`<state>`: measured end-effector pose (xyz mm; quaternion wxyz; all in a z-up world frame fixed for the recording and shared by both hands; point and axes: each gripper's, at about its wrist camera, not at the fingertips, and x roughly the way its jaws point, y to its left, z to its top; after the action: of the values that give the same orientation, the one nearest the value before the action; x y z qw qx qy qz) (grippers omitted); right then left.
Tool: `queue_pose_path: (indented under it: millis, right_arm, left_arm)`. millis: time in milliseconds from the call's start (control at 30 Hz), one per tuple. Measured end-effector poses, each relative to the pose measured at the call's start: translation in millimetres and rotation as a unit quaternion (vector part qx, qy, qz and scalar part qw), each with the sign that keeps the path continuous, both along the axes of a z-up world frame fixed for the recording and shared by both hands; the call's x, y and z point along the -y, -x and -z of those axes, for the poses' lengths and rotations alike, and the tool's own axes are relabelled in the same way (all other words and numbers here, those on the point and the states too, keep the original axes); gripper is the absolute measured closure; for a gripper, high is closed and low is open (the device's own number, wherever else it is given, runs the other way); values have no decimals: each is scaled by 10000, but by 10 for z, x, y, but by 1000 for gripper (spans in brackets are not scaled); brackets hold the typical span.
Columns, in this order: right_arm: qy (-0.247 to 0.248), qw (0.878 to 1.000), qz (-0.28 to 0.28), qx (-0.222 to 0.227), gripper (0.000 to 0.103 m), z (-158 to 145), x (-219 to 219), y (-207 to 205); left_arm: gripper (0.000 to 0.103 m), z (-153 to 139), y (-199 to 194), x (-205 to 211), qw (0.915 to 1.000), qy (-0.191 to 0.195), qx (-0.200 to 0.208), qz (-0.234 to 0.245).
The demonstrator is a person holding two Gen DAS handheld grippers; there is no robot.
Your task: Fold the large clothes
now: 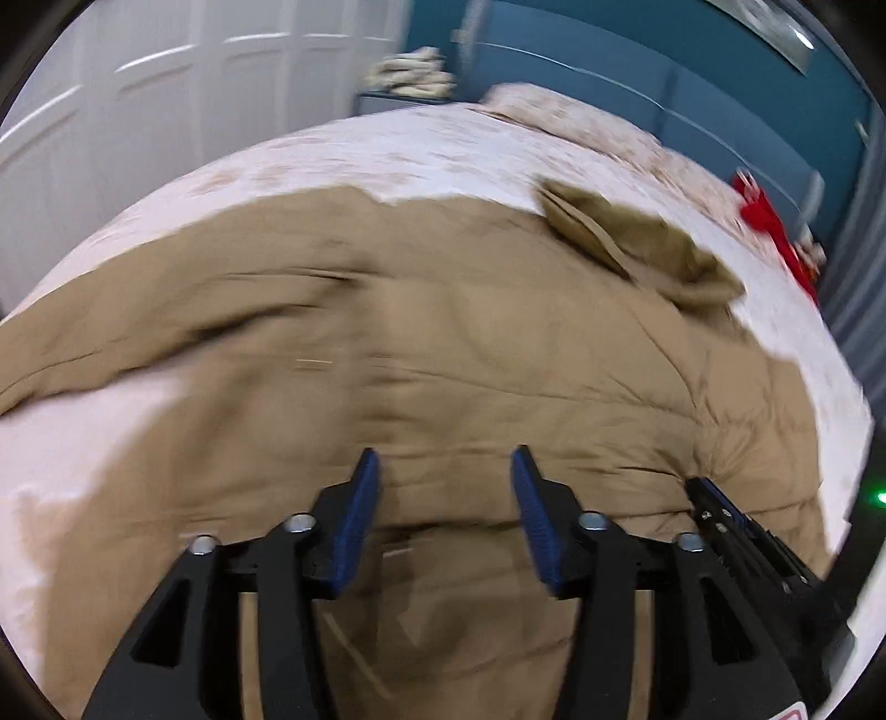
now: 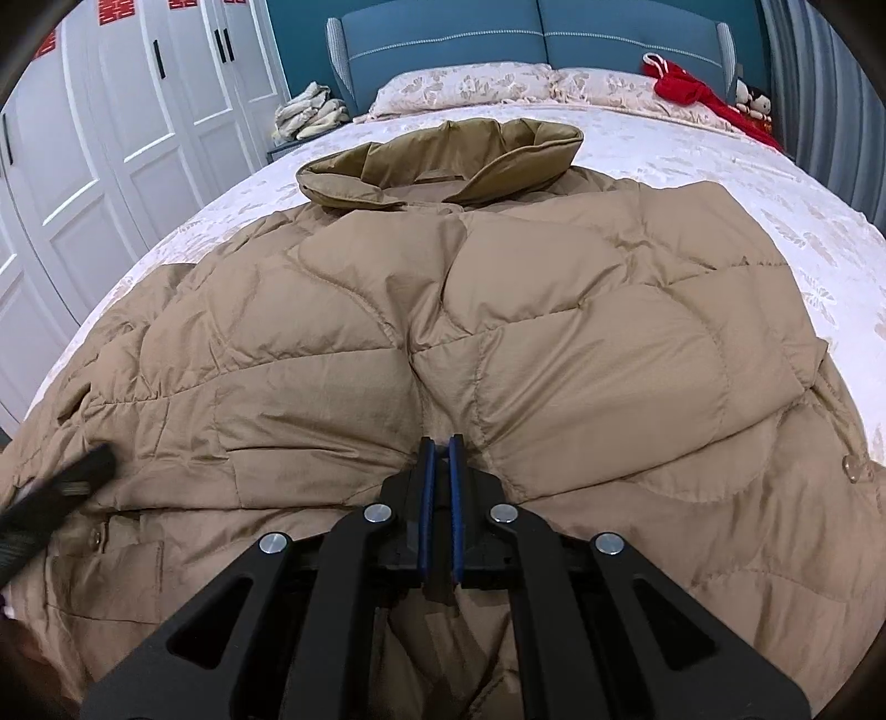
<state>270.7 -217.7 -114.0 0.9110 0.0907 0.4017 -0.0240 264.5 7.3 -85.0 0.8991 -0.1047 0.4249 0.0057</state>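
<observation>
Tan quilted puffer jacket point(image 2: 443, 343) spread flat across the bed point(image 2: 720, 166), collar end toward twelve o'clock, hem end at six under the camera. Soft matte shell, puffy, stitched in curved wavy channels, creased near the middle seam. Darker olive hood point(image 2: 443, 160) lying crumpled at twelve, lining showing, rim rolled over. Small round snap point(image 2: 851, 467) at four o'clock on the jacket edge, another tiny one at eight.

Right gripper point(image 2: 441, 443) pinched nearly closed, blue ribbed pads point(image 2: 425, 487) squeezing a fold of jacket fabric near the centre seam; cloth puckered around the tips. Black angular arms, silver bolt heads.

Left gripper point(image 1: 446, 459) spread wide, blue pads point(image 1: 357, 515) well apart, nothing between them, hovering just over the jacket's lower part. Whole left view smeared by motion blur, quilting barely readable there. From the right view, left gripper only a dark blurred bar at eight o'clock, cut by the frame edge.

Bedspread pale pink-white with a faint leaf print. Two matching pillows point(image 2: 459, 83) at twelve against a padded teal headboard point(image 2: 531, 33). Red cloth point(image 2: 692, 88) at one o'clock, small dolls beside it too tiny to make out. Heap of cream fabric point(image 2: 310, 113) at eleven, on something mostly hidden by the bed. White panelled wardrobe doors point(image 2: 138, 111) at ten, red stickers cut off at the top
</observation>
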Motion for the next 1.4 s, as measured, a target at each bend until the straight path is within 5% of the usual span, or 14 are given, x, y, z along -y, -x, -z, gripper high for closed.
queue_pose_path:
  millis: [67,133,167,367,500,600,700,733,767,800,967,1133,1300,1400]
  right_arm:
    - [232,9995,195,-115,91,-135,-47,69]
    - [222,9991,359,59,58,-329,-122,298]
    - [129,9990,375,209,52,-421,-158,436]
    - [111,9987,297,409,46,-739,-371,1011]
    - [-50,9987,425,293,44,-768,-409,1208]
    - [-131,9985,479,221,44,-769,-485,1306]
    - [-175,9987,468,122,44,-746,-569,1336]
    - [-190,9987,462,85,44,-734,-597,1346]
    - [-202,9987,454,56,44,-728,-622,1353]
    - [-222,9988,426,30,44,-724,-649,1360]
    - [-188,9992,349,-19,42,-724,-731,1410]
    - [-203,9991,363,-37,42,-706,-640,1516]
    - [-240,9978,617,-42,42,-677,-353,1622]
    - [-269,9963,820,-61,42,-659,-135,1679]
  left_arm:
    - [23,-132,117,-412,9989,-10,64,-468]
    - [20,-211,209,-987,9956,12,87,-936]
    - [19,-204,217,-1289,9931,11,-25,-1174]
    - [19,8,258,-2954,9639,359,-504,-2590]
    - [20,221,371,-3586,9370,1169,-729,-3210]
    - [20,269,435,-3699,9275,1621,-583,-3319]
    - [31,228,338,-3607,9337,1568,-562,-3168]
    - [42,219,307,-3576,9369,1578,-522,-3076]
    - [71,205,257,-3557,9410,1611,-529,-2927]
    - [84,189,181,-3540,9437,1618,-586,-2824]
    - [88,-360,-11,-3144,9674,1169,-46,-2244]
    - [90,-1331,-223,-2099,9878,831,885,-979]
    - [90,-1860,-251,-767,9861,908,1311,459]
    - [81,-1788,-245,187,9815,1027,948,1312]
